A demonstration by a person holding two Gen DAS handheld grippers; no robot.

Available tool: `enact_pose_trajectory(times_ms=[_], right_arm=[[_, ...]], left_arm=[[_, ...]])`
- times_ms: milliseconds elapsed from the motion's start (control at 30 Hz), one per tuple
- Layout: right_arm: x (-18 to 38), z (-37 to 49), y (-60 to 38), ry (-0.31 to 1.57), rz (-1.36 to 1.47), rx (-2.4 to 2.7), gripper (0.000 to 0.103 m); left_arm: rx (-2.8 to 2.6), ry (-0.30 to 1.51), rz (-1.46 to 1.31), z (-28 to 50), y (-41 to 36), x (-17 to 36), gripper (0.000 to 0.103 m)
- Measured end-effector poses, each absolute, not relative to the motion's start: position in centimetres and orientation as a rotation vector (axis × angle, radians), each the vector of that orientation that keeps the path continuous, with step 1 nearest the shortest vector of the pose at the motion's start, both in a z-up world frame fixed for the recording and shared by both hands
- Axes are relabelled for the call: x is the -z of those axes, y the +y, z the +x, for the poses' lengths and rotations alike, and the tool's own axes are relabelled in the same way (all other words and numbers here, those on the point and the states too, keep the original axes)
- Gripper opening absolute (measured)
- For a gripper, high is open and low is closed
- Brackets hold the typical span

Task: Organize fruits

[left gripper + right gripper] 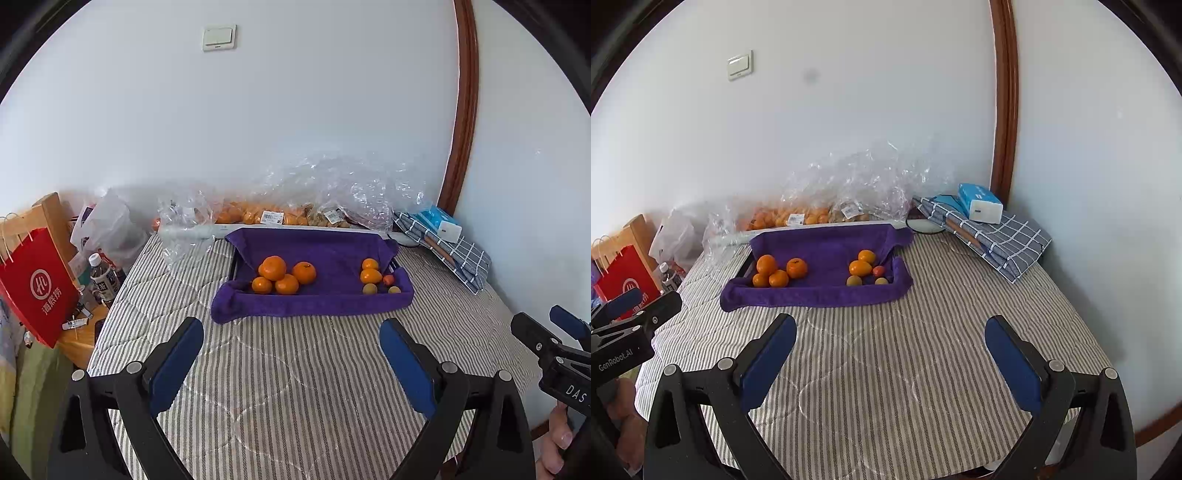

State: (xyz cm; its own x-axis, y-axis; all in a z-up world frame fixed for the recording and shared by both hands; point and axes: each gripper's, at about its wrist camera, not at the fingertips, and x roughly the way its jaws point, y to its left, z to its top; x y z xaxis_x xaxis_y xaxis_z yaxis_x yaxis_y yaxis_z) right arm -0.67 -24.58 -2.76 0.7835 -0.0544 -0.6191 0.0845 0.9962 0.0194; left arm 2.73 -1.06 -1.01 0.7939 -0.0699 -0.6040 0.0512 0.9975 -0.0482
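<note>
A tray lined with a purple towel (pixel 325 254) (pixel 827 243) lies on the striped bed. At its left sits a pile of several oranges (pixel 282 275) (pixel 779 271). At its right lie smaller fruits (pixel 375 278) (pixel 866 269): two small oranges, a little red one and two yellowish ones. My left gripper (pixel 291 354) is open and empty, hovering over the bed in front of the tray. My right gripper (pixel 890 352) is open and empty too, also short of the tray. Each gripper shows at the edge of the other's view.
Clear plastic bags with more oranges (pixel 258 216) (pixel 790 218) lie against the wall behind the tray. A folded checked cloth with a tissue pack (pixel 443 236) (pixel 982 206) sits at the back right. A red paper bag (pixel 35 288) and bottles (pixel 103 277) stand on a side table at left.
</note>
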Motion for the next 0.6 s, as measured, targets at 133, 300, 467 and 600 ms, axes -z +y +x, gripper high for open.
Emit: enact_pose_trajectory(times_ms=[133,300,467,600], right_arm=[[2.79,-0.78,-24.57,0.664,0.048,0.074,0.101],[2.77,-0.94,-24.52,0.666,0.049,0.073,0.101],[2.75,-0.99,-24.45,0.667,0.048,0.071,0.101],[2.88,-0.97,-24.36,0.668,0.05,0.068,0.101]], left_arm=[[0.065,0.647,-0.03,2.63,-1.02,0.89,0.097],[0.062,0.649,-0.031,2.46,-1.03,0.76,0.097],[0.061,0.648,-0.03,2.33,-1.13,0.59,0.097],[0.057,0.646,-0.029,2.26,-1.18,0.57,0.097]])
